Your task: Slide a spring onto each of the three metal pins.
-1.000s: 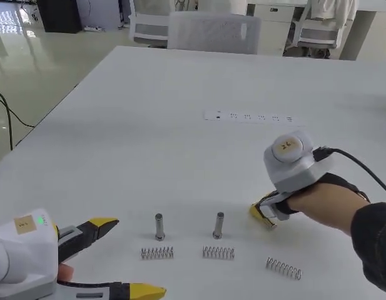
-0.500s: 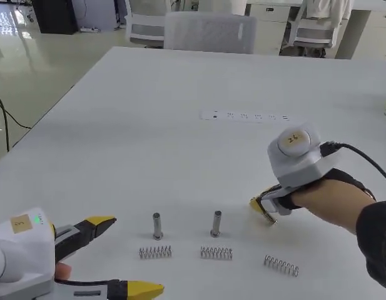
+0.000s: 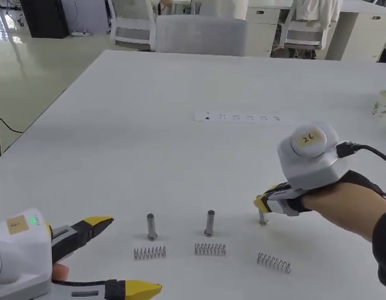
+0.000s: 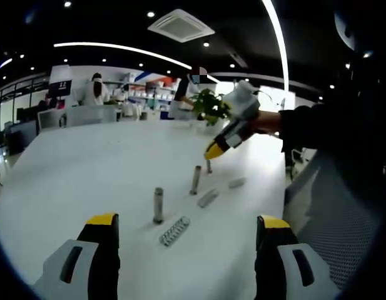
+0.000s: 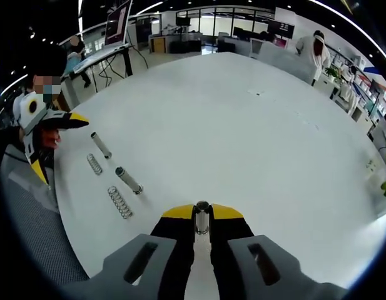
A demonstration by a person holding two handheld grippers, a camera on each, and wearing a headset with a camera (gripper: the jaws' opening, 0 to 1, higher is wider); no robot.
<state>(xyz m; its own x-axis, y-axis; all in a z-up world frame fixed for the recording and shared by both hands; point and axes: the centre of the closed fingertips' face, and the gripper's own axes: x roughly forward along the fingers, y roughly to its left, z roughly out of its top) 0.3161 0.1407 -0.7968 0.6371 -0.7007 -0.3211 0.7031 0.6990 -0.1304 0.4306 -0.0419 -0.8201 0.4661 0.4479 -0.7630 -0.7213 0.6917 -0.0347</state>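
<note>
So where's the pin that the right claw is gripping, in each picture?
Head view: pin right of centre, under the right claw.
Left gripper view: pin near centre, beneath that claw's tips.
Right gripper view: pin bottom centre, between the jaws.
Landmark: middle pin beside it.

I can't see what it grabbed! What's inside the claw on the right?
A metal pin is pinched in the right claw. Its round top shows between the yellow tips, and the claw hides part of its shaft.

The left gripper (image 4: 187,222) hovers low, jaws spread wide. The right gripper (image 3: 263,204), angled downward, has its jaws clamped on a metal pin (image 3: 263,219).
</note>
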